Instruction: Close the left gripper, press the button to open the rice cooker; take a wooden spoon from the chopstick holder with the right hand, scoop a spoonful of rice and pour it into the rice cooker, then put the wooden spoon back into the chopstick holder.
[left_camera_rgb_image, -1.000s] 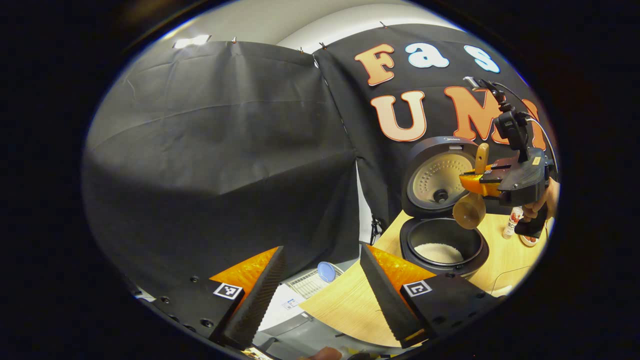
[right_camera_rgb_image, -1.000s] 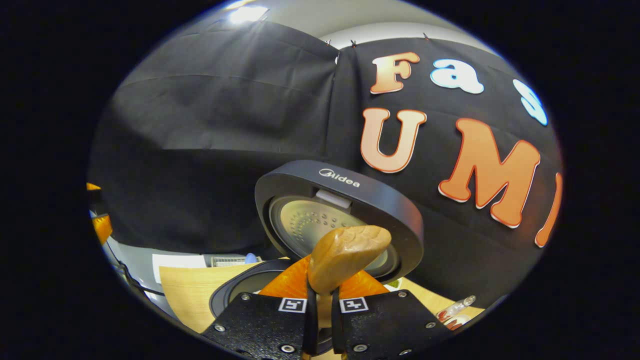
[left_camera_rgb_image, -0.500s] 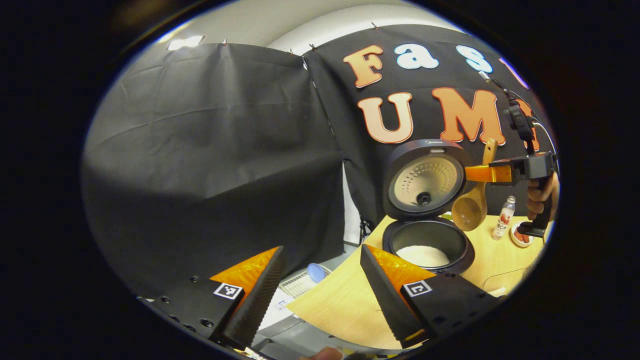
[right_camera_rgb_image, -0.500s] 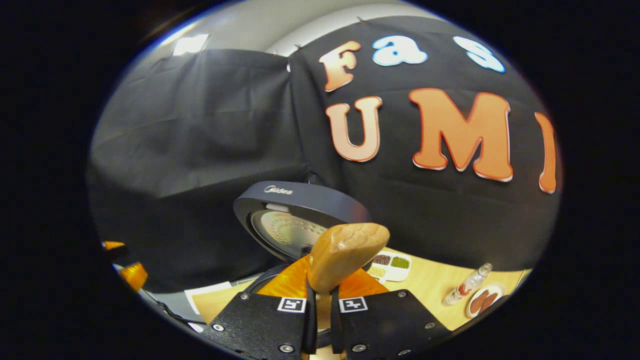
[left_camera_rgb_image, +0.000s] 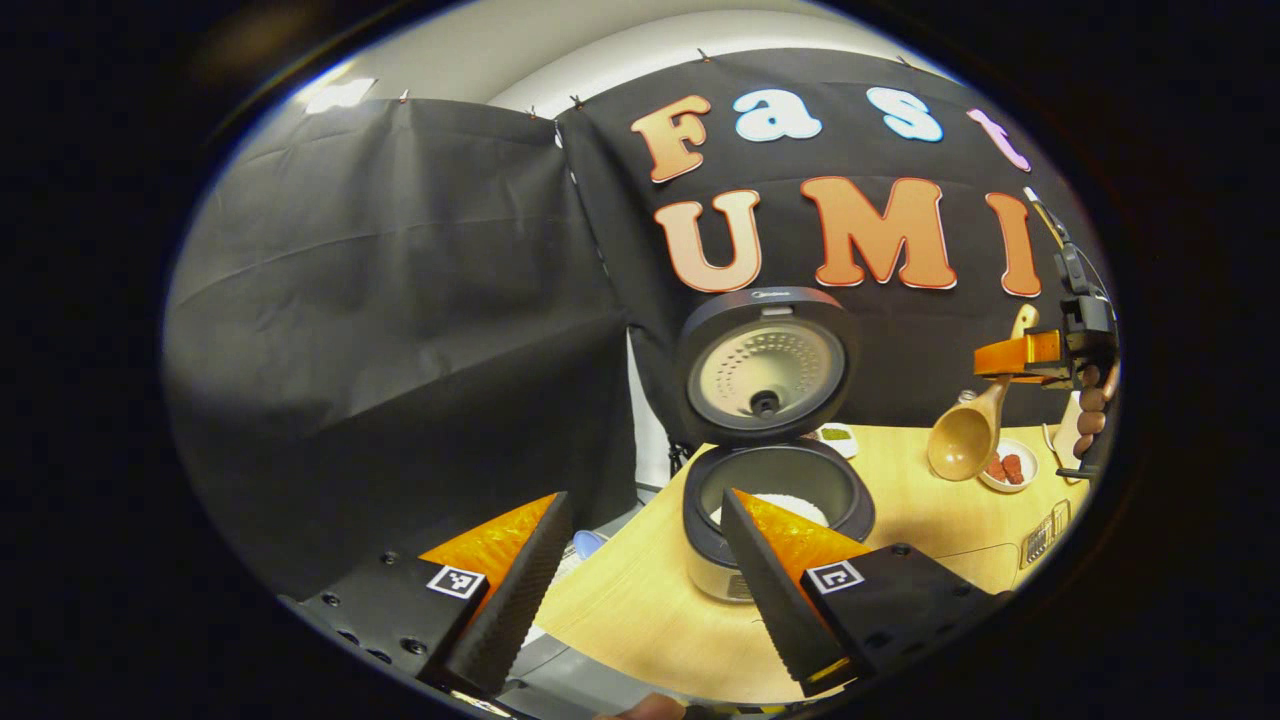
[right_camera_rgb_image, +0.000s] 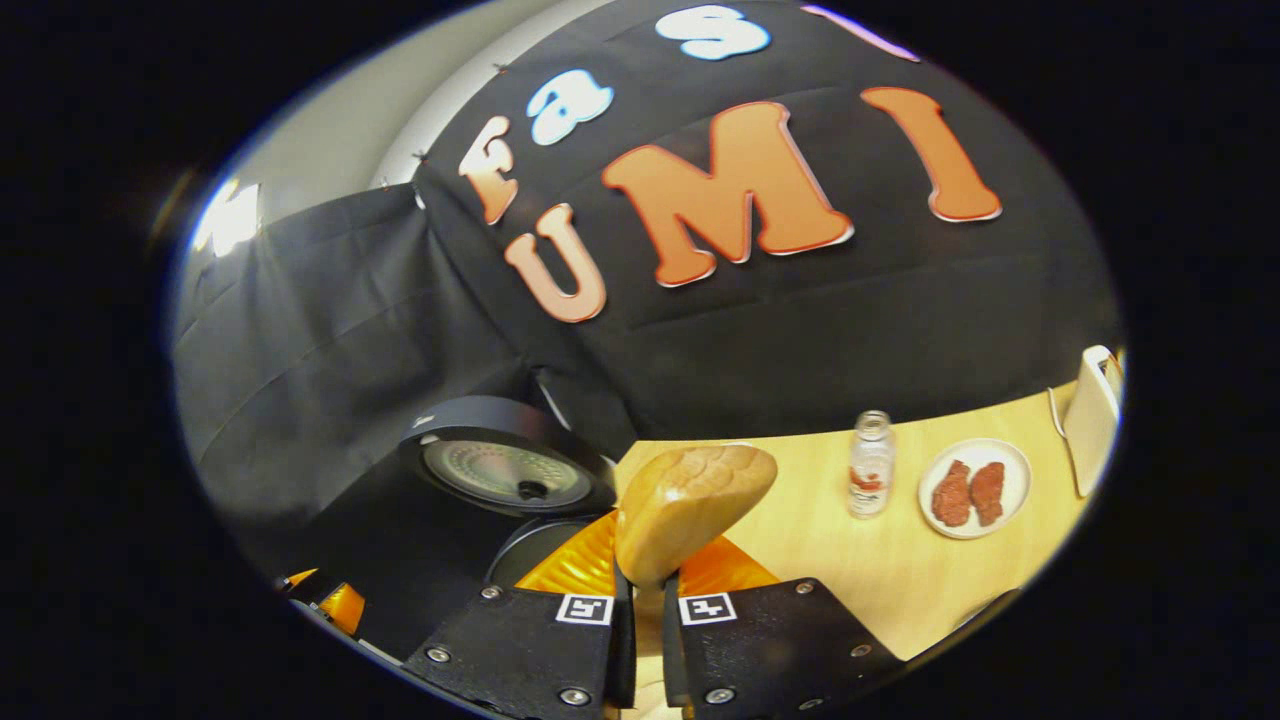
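The rice cooker (left_camera_rgb_image: 770, 490) stands open on the wooden table (left_camera_rgb_image: 640, 610), its lid (left_camera_rgb_image: 765, 365) upright and white rice in the pot. My left gripper (left_camera_rgb_image: 640, 580) hangs open near the table's front edge, nothing between its fingers. My right gripper (left_camera_rgb_image: 1010, 355), held by a hand, is high at the right, away from the cooker, shut on the wooden spoon (left_camera_rgb_image: 965, 435), whose empty bowl hangs down over the table. In the right gripper view the spoon's bowl (right_camera_rgb_image: 690, 510) rises from between the shut fingers (right_camera_rgb_image: 640, 620), and the cooker lid (right_camera_rgb_image: 505, 470) lies to the left.
A small bottle (right_camera_rgb_image: 870, 465) and a white plate (right_camera_rgb_image: 975, 490) with two reddish pieces stand on the table to the right. A white object (right_camera_rgb_image: 1090, 420) is at the far right edge. A small dish (left_camera_rgb_image: 835, 435) sits behind the cooker.
The right gripper has carried the spoon from over the cooker's pot off to the right, its view swinging toward the bottle and plate. The left gripper's view has turned right; its jaws stay open.
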